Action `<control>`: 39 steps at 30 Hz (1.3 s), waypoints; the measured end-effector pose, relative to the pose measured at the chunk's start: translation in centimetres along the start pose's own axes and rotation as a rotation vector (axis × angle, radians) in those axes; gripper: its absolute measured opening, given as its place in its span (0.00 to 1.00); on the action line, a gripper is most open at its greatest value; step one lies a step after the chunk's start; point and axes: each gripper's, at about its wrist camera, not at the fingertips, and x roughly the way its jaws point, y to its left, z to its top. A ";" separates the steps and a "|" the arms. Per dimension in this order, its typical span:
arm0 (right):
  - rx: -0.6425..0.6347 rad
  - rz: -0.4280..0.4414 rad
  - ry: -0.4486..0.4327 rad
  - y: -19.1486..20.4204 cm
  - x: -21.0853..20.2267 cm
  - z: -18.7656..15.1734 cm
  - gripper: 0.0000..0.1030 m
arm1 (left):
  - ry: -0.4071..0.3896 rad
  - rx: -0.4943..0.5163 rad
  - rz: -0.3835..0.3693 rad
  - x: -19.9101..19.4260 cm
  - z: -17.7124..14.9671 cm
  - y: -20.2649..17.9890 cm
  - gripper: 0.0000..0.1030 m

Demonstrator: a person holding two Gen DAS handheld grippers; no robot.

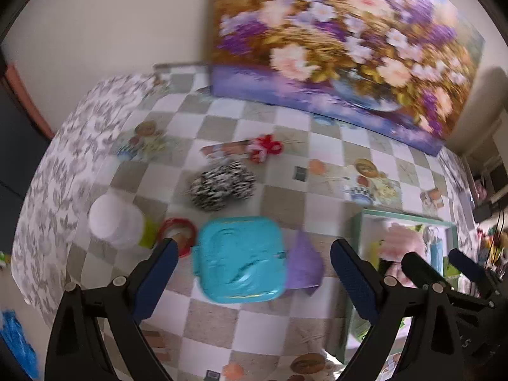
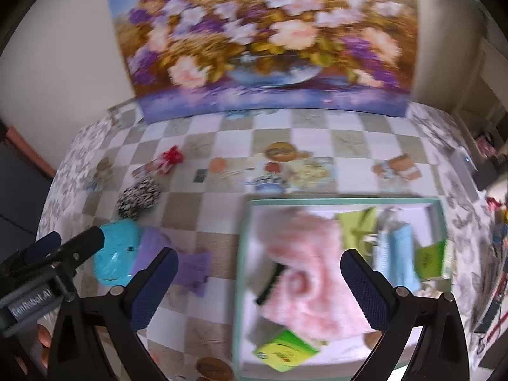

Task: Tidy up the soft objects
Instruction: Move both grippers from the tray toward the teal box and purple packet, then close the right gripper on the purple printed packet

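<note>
My left gripper (image 1: 254,263) is open above a turquoise soft pad (image 1: 239,258) that lies on a purple cloth (image 1: 304,263) on the checkered table. A black-and-white fuzzy ball (image 1: 222,185) and a red-and-white bow (image 1: 265,147) lie beyond it. My right gripper (image 2: 258,276) is open and empty over a green-rimmed box (image 2: 343,201) holding a pink fluffy item (image 2: 304,266), a light blue item (image 2: 395,254) and green packets (image 2: 285,350). The left gripper (image 2: 76,241) shows in the right wrist view, over the turquoise pad (image 2: 116,254).
A white cup (image 1: 114,219) and a red ring (image 1: 177,231) sit left of the pad. A large flower painting (image 1: 343,41) leans on the wall behind the table. The table edge drops off at left; clutter lies at far right.
</note>
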 end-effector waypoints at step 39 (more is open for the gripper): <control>-0.336 0.182 0.068 7.9 8.8 -4.1 0.58 | 0.142 -0.475 -0.008 5.8 -4.3 11.6 0.94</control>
